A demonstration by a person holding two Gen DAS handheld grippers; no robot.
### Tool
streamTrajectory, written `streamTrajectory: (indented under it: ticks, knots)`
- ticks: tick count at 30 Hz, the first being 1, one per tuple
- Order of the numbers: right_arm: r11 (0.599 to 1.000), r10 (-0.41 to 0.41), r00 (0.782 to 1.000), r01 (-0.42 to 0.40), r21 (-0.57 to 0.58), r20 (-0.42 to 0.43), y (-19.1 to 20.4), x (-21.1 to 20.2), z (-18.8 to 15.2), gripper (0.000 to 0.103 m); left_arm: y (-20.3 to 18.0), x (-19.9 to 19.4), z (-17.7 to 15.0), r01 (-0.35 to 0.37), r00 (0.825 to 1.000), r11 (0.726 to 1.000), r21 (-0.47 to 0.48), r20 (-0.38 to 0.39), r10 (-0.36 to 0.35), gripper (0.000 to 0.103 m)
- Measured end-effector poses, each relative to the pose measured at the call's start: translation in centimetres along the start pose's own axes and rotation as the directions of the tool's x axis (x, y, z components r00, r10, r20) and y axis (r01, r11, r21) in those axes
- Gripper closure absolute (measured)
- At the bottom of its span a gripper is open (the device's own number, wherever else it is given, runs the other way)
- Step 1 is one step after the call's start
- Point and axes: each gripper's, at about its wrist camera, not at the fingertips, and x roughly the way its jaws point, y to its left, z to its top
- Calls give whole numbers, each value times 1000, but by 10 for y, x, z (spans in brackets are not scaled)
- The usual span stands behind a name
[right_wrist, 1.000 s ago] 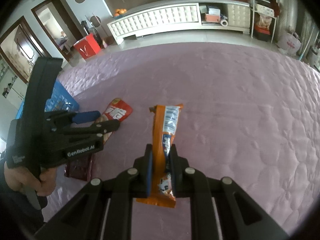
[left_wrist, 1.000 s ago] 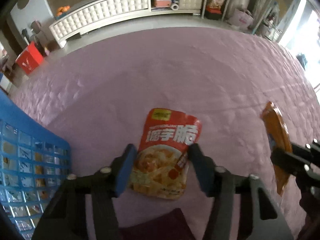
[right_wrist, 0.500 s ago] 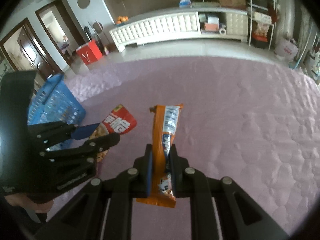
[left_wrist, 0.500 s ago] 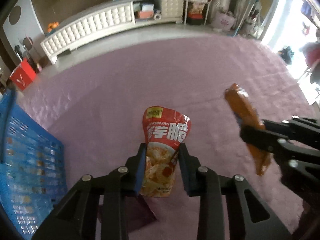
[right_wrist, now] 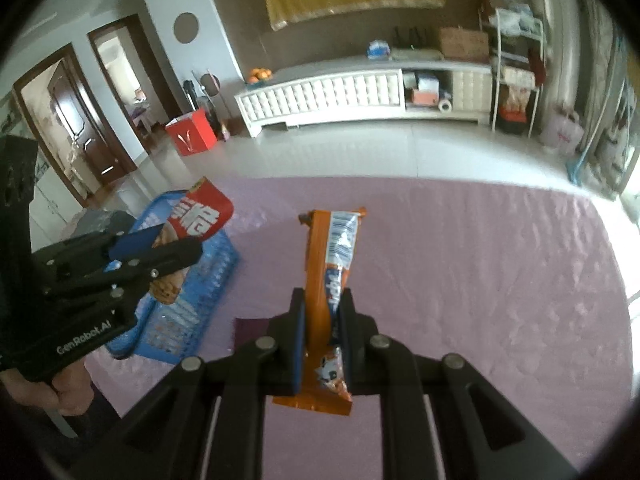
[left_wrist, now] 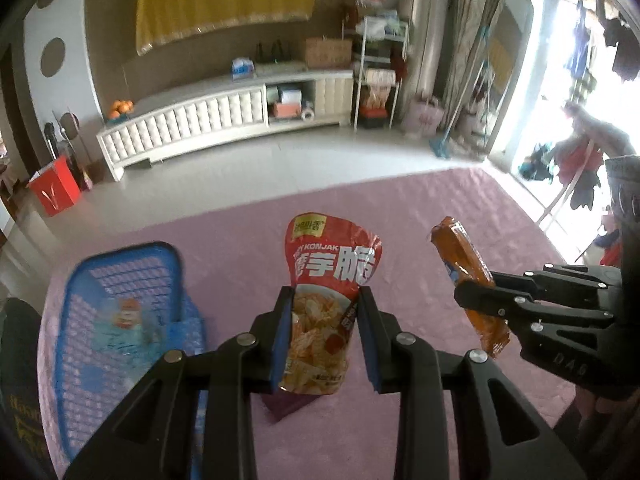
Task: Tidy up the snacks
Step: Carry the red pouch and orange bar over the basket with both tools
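My left gripper (left_wrist: 326, 308) is shut on a red konjak snack pouch (left_wrist: 332, 272) and holds it upright above the purple cloth. My right gripper (right_wrist: 323, 308) is shut on a long orange snack bar (right_wrist: 332, 264), also lifted. The right gripper shows in the left wrist view (left_wrist: 476, 300) with the bar (left_wrist: 464, 268). The left gripper shows in the right wrist view (right_wrist: 176, 252) with the pouch (right_wrist: 200, 216). A blue plastic basket (left_wrist: 92, 280) lies to the left, with a snack pack (left_wrist: 128, 312) inside.
A dark maroon packet (right_wrist: 246, 330) lies flat on the purple quilted cloth (right_wrist: 480, 280) below the grippers. A white cabinet (left_wrist: 224, 116) and a red box (left_wrist: 54, 192) stand on the floor beyond the cloth. The person's hand (right_wrist: 40, 392) holds the left gripper.
Both grippers have risen well above the cloth with their snacks. The left gripper closed on the red pouch and lifted it; the blue basket now shows whole at the left.
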Motion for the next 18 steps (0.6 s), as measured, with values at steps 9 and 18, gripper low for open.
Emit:
streamTrajectory:
  ticks: [9,18]
  knots:
    - [994,64,998,-61,-96,22,82,-8,9,84,51,-91,-17,-35,995,999,19,95,33,74]
    - [982,131,990,-136,-133,-46,147,43,15,84,140,-131,-46,-101,987,989,-106,113,113,74]
